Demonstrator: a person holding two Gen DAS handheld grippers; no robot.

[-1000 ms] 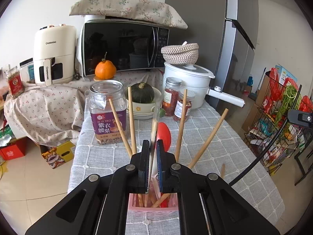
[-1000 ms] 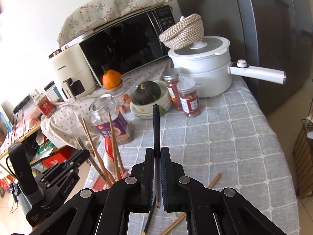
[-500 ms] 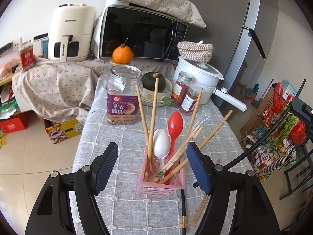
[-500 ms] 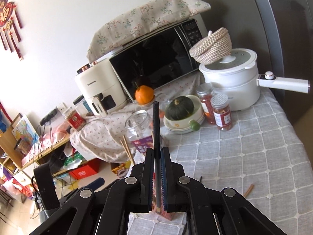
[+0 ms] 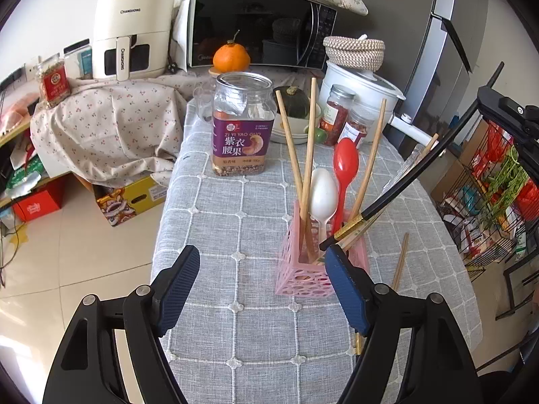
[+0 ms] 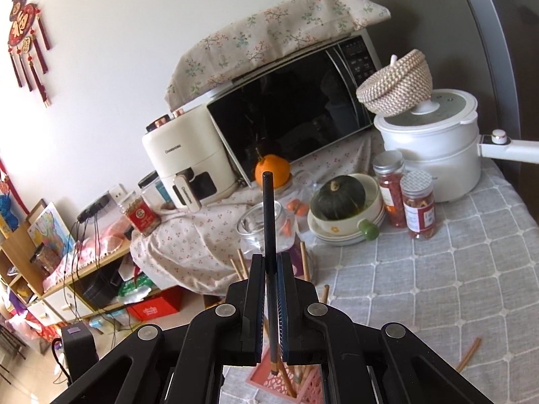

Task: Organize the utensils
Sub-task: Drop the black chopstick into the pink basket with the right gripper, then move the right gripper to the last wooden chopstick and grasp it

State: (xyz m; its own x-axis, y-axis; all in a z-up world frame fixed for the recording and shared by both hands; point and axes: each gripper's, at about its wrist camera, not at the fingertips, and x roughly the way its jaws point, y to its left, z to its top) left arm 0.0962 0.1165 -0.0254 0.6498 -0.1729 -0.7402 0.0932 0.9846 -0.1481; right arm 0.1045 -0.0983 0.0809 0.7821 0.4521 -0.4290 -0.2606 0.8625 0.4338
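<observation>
- Tongs on the left hand fill the bottom of the left wrist view. Their jaws are wide apart and opening, with nothing between them, only the grey checked counter.
- A pink holder stands on the counter just past the right blue pad.
- In the holder stand wood chopsticks, a white spoon and a red spoon.
- A black chopstick with a gold band comes in from the right. Its tip is at the holder's top edge, next to the right pad.
- One more wood chopstick lies flat on the counter, right of the holder.
- Behind the holder is a nut jar. Further back are an orange, a microwave and a white pot.
- In the right wrist view, the right tongs are clenched on the black chopstick. It stands up between the jaws.
- Its gold tip pokes out below the tongs, right over the pink holder.
- Tops of wood chopsticks peek out beside the tongs.
- A loose wood chopstick lies on the counter to the right.
- A green squash sits in a bowl, with two spice jars beside it.
</observation>
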